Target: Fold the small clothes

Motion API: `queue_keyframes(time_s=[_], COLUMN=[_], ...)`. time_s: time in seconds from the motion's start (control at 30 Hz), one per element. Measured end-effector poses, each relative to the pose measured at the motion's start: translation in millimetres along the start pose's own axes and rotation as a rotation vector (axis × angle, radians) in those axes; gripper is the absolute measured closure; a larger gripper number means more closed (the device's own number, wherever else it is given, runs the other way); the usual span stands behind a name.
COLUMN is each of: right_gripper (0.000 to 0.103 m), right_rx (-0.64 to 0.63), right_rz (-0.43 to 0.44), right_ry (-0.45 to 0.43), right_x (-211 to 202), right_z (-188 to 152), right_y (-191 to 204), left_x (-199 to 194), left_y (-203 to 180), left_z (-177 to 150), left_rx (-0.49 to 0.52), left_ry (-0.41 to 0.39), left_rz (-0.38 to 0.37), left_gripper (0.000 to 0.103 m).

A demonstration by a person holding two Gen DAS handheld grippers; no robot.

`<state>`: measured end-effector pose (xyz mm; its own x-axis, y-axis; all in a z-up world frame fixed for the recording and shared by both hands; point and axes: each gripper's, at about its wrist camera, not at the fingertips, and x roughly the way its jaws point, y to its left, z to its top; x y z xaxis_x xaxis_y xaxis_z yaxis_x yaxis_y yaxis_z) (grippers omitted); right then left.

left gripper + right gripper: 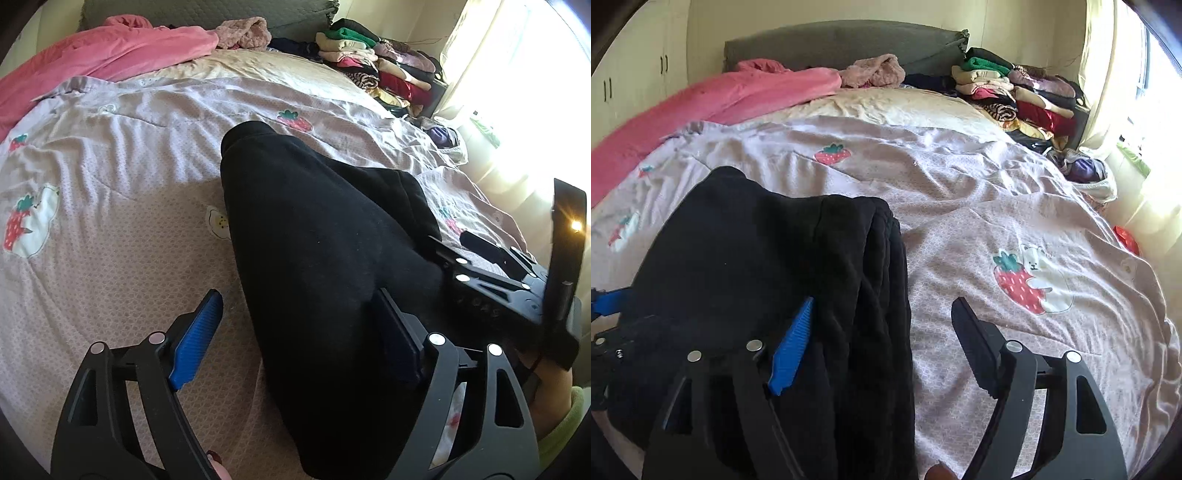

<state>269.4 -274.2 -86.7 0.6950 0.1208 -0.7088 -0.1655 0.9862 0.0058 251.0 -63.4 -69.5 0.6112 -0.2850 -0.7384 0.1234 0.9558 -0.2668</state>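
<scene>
Strawberry-print quilt [997,192] on the bed, folded black garment [314,258] lying flat, left gripper [299,332] and right gripper [882,332] both spread wide, gripping nothing, clothes pile [1015,92] at 1 o'clock

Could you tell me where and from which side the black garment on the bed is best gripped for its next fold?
Probably grip the black garment at its stacked folded edge, coming from the bare quilt side. The layers bunch there into a thick ridge, with open bedding beside it, so open jaws could close over every layer.
</scene>
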Motion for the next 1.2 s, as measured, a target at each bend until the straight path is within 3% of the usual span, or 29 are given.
queue_keyframes(time_s=[0.1, 0.3, 0.57, 0.73, 1.2], right_gripper=[0.018, 0.005, 0.005, 0.005, 0.005], right_rx=[-0.006, 0.021, 0.116, 0.149, 0.054], right_rz=[-0.038, -0.112, 0.012, 0.116, 0.133], right_ry=[-0.034, -0.128, -0.22, -0.275, -0.363], right_x=[-12.9, -50.7, -103.8, -134.2, -194.9], right_z=[-3.1, -6.5, -31.4, -42.5, -73.9], right_y=[-0.4, -10.5, -18.7, -11.8, 31.6], left_x=[-2.9, -13.9, -47.8, -72.0, -133.0], left_y=[-0.2, 0.1, -6.2, -10.3, -1.9], left_z=[-1.6, -4.3, -15.3, -26.2, -60.0], left_rx=[-0.001, -0.007, 0.03, 0.065, 0.107], left_ry=[-0.001, -0.005, -0.038, -0.072, -0.145], left_rz=[0.006, 0.01, -0.006, 0.024, 0.054], left_gripper=[0.028, 0.027, 0.015, 0.009, 0.009])
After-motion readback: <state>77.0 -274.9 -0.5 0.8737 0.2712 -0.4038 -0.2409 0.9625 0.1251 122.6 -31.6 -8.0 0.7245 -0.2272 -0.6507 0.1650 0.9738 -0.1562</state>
